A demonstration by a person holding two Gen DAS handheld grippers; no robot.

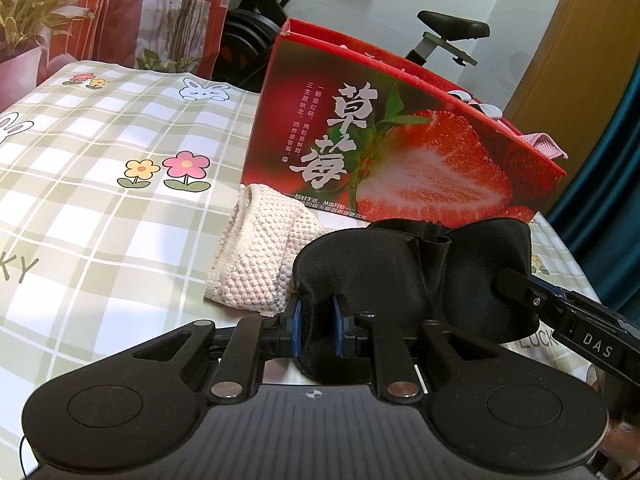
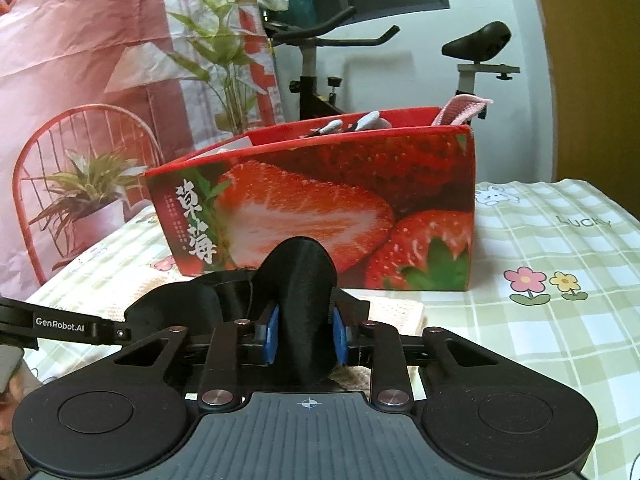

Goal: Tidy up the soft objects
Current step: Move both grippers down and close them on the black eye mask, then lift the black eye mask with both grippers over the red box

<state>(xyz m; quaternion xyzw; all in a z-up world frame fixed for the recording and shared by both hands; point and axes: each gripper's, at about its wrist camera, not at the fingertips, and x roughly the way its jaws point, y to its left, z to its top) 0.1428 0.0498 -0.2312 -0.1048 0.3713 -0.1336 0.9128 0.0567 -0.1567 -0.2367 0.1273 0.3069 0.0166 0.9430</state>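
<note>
A black padded eye mask is held between both grippers above the checked tablecloth. My left gripper is shut on its left end. My right gripper is shut on its other end; that gripper's finger shows in the left wrist view. A folded cream knitted cloth lies on the table just past the mask; it also shows in the right wrist view. The red strawberry box stands open behind it, also in the right wrist view, with a pink cloth and white soft items inside.
The table carries a green checked tablecloth with flowers and rabbits. An exercise bike stands behind the box. A red curtain with printed plants hangs at the back left. A wooden door is at the right.
</note>
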